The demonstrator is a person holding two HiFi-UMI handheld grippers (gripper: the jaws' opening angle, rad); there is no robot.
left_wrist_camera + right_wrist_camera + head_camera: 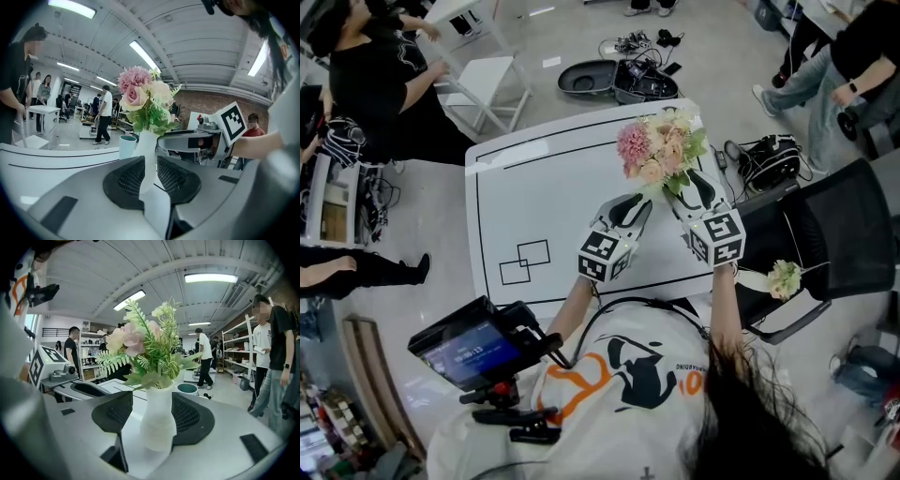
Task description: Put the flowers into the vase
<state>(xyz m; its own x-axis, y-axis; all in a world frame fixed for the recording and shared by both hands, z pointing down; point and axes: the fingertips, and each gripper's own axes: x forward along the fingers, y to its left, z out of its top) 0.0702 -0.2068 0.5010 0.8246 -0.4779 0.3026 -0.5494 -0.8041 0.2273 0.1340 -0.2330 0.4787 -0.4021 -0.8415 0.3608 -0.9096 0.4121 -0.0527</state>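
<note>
From the right gripper (pixel 152 399) outward: stands spread to the full, pads clear of the white vase (pixel 158 427) set upright, dead centre between them. Just above the tips, flowers (pixel 145 348) already seated in its neck. Off to the left, meets the left gripper (pixel 150 161), drawn narrow and seemingly pinching that same vase from the other flank. Calls, probably, for backing straight out along the jaws, never sideways: vertical long axis, so any swing risks tipping it. Leaves steadying to the left gripper, already on it.
</note>
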